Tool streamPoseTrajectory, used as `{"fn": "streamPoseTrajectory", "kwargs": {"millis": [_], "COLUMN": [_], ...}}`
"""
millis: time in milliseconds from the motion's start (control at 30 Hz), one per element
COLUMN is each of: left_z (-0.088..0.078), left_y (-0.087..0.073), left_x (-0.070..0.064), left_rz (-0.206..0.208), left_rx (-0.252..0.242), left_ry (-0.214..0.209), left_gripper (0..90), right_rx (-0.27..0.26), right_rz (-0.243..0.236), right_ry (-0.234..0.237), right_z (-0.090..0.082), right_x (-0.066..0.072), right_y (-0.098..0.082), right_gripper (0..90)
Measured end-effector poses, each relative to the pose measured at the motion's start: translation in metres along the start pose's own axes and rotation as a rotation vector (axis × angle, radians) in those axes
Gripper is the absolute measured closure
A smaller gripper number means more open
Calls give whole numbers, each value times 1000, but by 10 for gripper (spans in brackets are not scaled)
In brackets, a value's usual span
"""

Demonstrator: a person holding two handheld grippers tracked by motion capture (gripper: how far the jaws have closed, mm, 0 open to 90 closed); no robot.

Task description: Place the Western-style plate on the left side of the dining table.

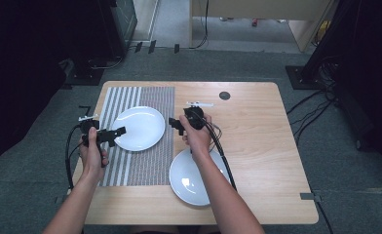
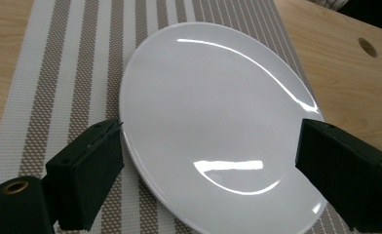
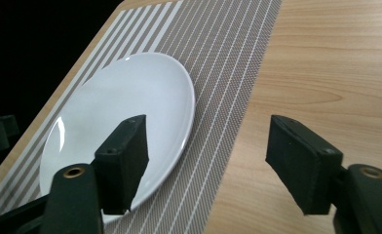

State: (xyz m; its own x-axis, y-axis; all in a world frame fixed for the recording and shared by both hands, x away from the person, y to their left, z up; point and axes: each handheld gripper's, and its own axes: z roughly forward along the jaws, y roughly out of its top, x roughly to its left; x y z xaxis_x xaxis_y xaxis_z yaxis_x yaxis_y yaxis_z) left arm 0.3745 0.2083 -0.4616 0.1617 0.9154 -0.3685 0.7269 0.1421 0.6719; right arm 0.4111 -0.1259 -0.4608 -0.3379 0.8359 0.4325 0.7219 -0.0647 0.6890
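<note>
Now both grippers, left gripper (image 1: 118, 131) and right gripper (image 1: 174, 124), flank the plate (image 1: 139, 127), open.

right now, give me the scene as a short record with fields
table: wooden
mat: striped, on the table's left part
far plate: white, empty, on the mat
near plate: white, empty, mostly on bare wood, left edge at the mat
left gripper: open, at the far plate's left rim, holding nothing
right gripper: open, right of the far plate, holding nothing

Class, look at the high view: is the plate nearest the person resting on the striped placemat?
No: that plate lies on the bare wooden table, just right of the placemat.
</note>
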Motion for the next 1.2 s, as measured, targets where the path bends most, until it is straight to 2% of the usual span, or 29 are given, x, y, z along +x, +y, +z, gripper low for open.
{"fn": "streamPoseTrajectory", "kwargs": {"millis": [133,167,400,567,633,667,800,933,1033,1100,1200], "left_z": [-1,-2,-10,-18,-23,-26,-35,-41,-44,-46,-52], "left_y": [-5,-8,-18,-26,-29,-31,-42,-48,-55,-59,-65], "left_x": [-3,-4,-8,-13,-16,-16,-20,-18,-13,-9,-5], "left_rz": [21,28,19,54,70,68,99,109,113,107,108], "left_rx": [7,6,-11,-30,-57,-66,-78,-85,-93,-92,-98], "left_ry": [15,21,-5,15,41,42,51,50,77,79,87], "left_gripper": [104,104,106,107,115,115,120,121,135,136,137], "right_rx": [-12,-16,-28,-48,-51,-51,-53,-55,-63,-66,-65], "right_rz": [-24,-47,-63,-73,-64,-64,-73,-96,-109,-118,-114], "right_ry": [-10,-26,-30,-37,-36,-36,-51,-66,-80,-97,-108], "right_z": [-12,-20,-42,-64,-71,-71,-90,-98,-107,-113,-121], "right_x": [-3,-7,-20,-33,-37,-37,-45,-49,-53,-58,-66], "right_y": [-5,-8,-17,-27,-30,-30,-38,-43,-48,-53,-60], "right_gripper": [300,296,287,281,278,278,273,271,269,268,268]}}
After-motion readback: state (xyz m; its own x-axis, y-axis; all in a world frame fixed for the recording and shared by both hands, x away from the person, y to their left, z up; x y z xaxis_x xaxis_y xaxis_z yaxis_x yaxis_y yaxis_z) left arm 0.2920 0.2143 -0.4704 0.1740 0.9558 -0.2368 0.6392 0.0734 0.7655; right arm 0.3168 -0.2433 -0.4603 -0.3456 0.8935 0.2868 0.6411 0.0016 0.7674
